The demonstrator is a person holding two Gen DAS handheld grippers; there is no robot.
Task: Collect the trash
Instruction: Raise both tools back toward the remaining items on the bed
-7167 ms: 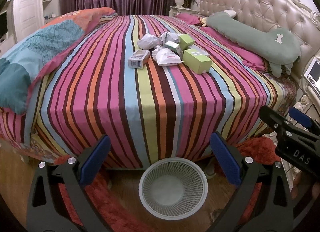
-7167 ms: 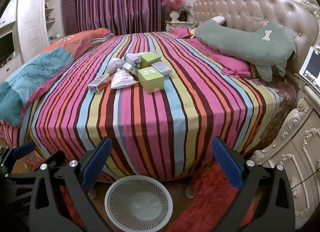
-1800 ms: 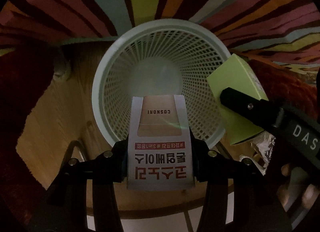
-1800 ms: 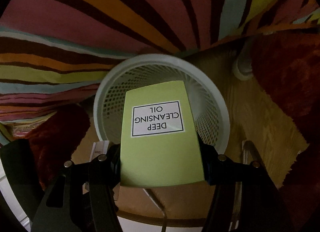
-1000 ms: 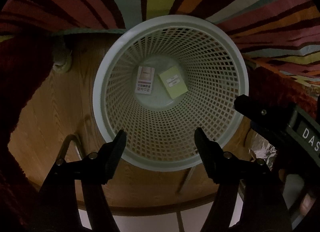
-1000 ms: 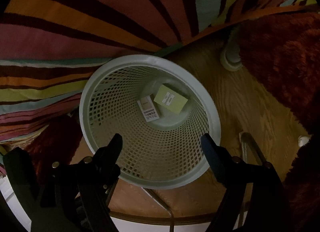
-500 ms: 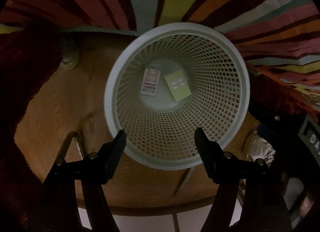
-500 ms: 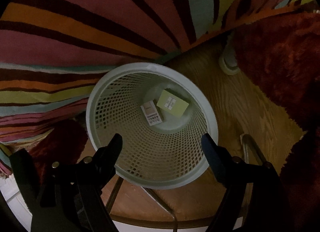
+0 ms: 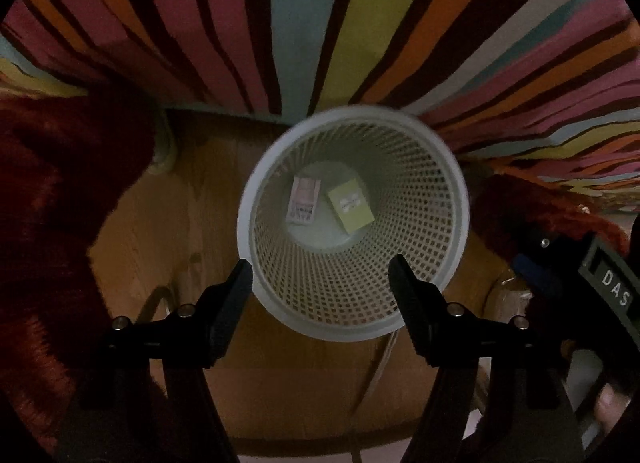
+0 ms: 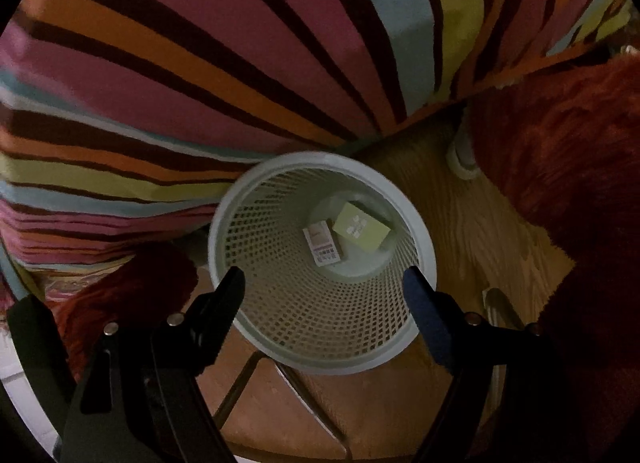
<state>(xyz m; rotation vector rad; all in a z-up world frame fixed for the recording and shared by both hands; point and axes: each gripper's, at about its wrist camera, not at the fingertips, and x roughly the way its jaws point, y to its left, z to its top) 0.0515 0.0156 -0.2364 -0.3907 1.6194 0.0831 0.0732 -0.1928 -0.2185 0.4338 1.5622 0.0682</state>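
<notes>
A white mesh waste basket (image 9: 448, 263) stands on the wooden floor at the foot of the bed; it also shows in the right wrist view (image 10: 248, 343). At its bottom lie a white-and-pink box (image 9: 303, 200) (image 10: 323, 246) and a green box (image 9: 352, 205) (image 10: 362, 226), side by side. My left gripper (image 9: 321, 275) is open and empty above the basket's near rim. My right gripper (image 10: 324, 283) is open and empty above the same basket. The right gripper's body shows at the right edge of the left wrist view (image 9: 568, 275).
The striped bedspread (image 9: 304, 23) (image 10: 200, 83) hangs down behind the basket. Dark red shaggy rugs (image 9: 52, 203) (image 10: 568, 151) lie on both sides. A round bed foot (image 10: 462, 159) stands on the wooden floor (image 9: 160, 223).
Both boxes were released and dropped into the basket. Since then both grippers have stayed open and have risen, so the basket looks smaller and more bedspread shows.
</notes>
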